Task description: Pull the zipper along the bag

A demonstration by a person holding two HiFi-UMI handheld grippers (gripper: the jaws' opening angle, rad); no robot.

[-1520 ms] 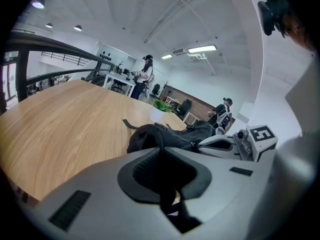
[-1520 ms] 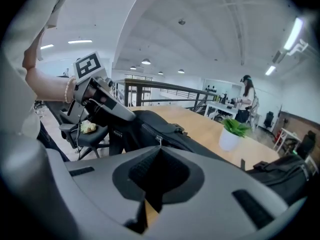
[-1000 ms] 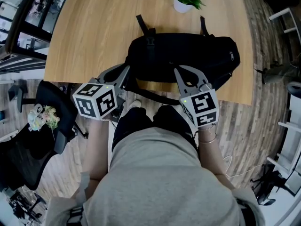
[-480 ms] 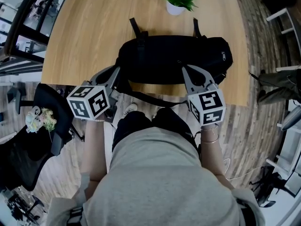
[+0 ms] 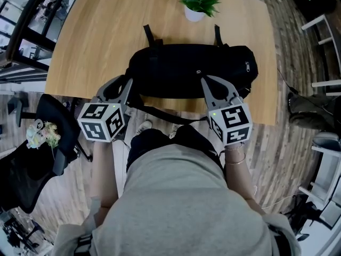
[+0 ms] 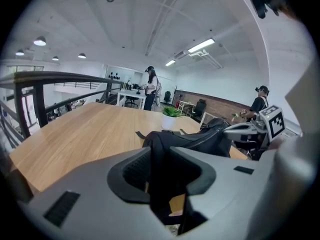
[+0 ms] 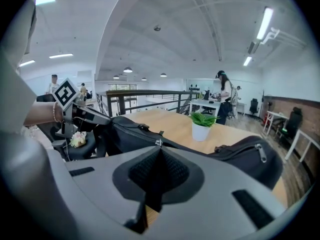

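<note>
Bag, black, lies lengthwise on the wooden table near its front edge, with a potted plant behind it; both forearms reach forward from the torso, grippers tilted slightly downward at the bag's near side; left gripper at the bag's left end, jaws just opened, black fabric between them, pads not pressing; right gripper near the middle, jaws closed on the zipper pull.

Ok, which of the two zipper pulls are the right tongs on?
The zipper pull on the bag's top seam, pinched at the shut right tongs' tips. The other pull hangs on the end pocket, untouched.
</note>
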